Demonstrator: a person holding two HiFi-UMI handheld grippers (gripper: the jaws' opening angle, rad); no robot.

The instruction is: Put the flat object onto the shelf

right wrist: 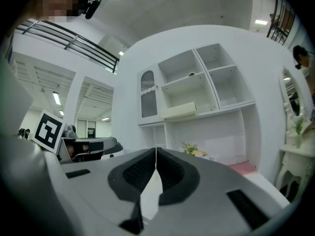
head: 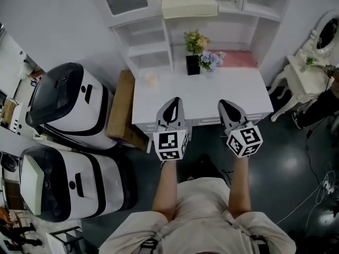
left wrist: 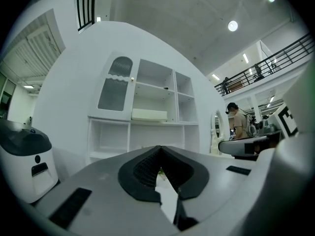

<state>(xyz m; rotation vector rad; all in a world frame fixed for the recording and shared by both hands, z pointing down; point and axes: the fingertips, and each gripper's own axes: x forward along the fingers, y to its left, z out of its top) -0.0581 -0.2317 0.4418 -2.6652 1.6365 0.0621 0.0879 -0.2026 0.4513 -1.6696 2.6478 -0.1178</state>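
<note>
**A:** Where is the flat object?

**B:** The flat cream object (head: 189, 4) lies on a shelf of the white shelf unit (head: 142, 42), in its middle bay, beside a cabinet door with a glass pane. Nothing touches it and it is well apart from both grippers.

**A:** What stands below it?

**B:** A white desk (head: 222, 91) is pushed against the unit. On the back of the desk stands a black vase of flowers (head: 193, 63), with a pink patch (head: 241, 59) just to its right.

**A:** And the grippers?

**B:** The left gripper (head: 174, 100) and the right gripper (head: 224, 103) hover side by side over the desk's front edge, pointing at the unit. Each has its jaws pressed together and holds nothing.

**A:** What else is around?

**B:** To the left of the desk a cardboard box (head: 123, 107) leans by two white-and-black machines (head: 69, 107)
</note>
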